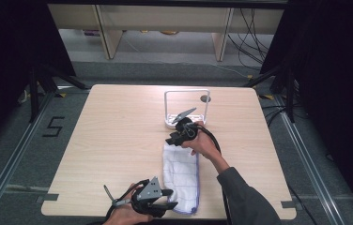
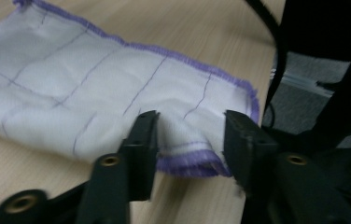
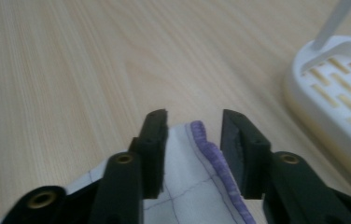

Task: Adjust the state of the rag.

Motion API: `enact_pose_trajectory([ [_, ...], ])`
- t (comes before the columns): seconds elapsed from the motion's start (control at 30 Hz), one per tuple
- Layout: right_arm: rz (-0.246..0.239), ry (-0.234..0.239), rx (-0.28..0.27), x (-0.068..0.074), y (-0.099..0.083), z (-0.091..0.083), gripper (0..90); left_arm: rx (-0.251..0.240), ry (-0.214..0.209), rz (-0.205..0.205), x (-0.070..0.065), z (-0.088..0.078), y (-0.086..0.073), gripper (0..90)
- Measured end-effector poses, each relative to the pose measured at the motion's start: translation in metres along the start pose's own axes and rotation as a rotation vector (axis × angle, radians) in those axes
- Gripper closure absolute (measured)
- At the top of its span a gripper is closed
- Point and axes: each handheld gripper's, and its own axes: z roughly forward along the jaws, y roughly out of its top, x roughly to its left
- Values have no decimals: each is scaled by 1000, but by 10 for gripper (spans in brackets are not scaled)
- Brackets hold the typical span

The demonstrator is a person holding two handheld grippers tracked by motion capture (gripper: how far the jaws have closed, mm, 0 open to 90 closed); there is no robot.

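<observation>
A white cloth (image 1: 180,177) with purple hem and thin grid lines lies folded in a long strip on the wooden surface (image 1: 113,136), low and right of centre in the high view. The left gripper (image 1: 165,206), at the bottom edge of that view, sits at the cloth's near end; in the left gripper view its jaws are spread on either side of a bunched hem corner (image 2: 190,156), not pinching it. The right gripper (image 1: 174,139), held by a hand (image 1: 203,143), is at the cloth's far end, jaws spread over the hem (image 3: 208,156). Just beyond stands a white rack (image 1: 187,110) with a slotted base (image 3: 337,98).
</observation>
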Motion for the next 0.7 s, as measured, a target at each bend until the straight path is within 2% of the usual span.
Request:
enact_pose_trajectory([
  [0.07, 33, -29, -52, 0, -3, -16, 565, -31, 17, -18, 7, -9, 5, 447],
  [0.1, 46, -38, -53, 0, -4, -25, 547, -33, 24, -15, 12, -14, 8, 435],
  [0.13, 48, -57, -62, -1, -7, -32, 525, -47, 30, -34, 17, -17, 10, 432],
  [0.17, 72, -76, -56, 0, -10, -40, 508, -54, 73, -41, 23, -21, 13, 426],
  [0.2, 80, -102, -58, -1, -15, -45, 500, -63, 86, -59, 31, -22, 15, 421],
  [0.27, 100, -153, -72, -5, -25, -52, 483, -57, 138, -75, 49, -25, 18, 416],
  [0.3, 128, -169, -69, -6, -31, -55, 474, -51, 160, -85, 58, -24, 19, 414],
  [0.33, 142, -174, -71, -8, -36, -57, 469, -40, 177, -89, 67, -23, 21, 411],
  [0.37, 133, -191, -53, -10, -41, -59, 468, -33, 207, -99, 76, -21, 22, 411],
  [0.4, 130, -221, -70, -12, -47, -58, 469, -37, 228, -119, 85, -18, 22, 408],
  [0.43, 157, -212, -43, -13, -51, -58, 468, -36, 234, -145, 93, -13, 22, 407],
  [0.47, 183, -224, -38, -13, -54, -57, 468, -13, 252, -143, 102, -11, 23, 407],
  [0.5, 184, -226, -25, -15, -56, -59, 469, 11, 266, -143, 110, -8, 24, 406],
  [0.53, 187, -241, -43, -16, -59, -57, 469, 11, 271, -153, 117, -4, 25, 406],
  [0.6, 187, -246, -10, -17, -61, -55, 470, 29, 265, -181, 129, 5, 29, 405],
  [0.7, 209, -258, -14, -18, -64, -49, 468, 54, 263, -187, 141, 17, 34, 397],
])
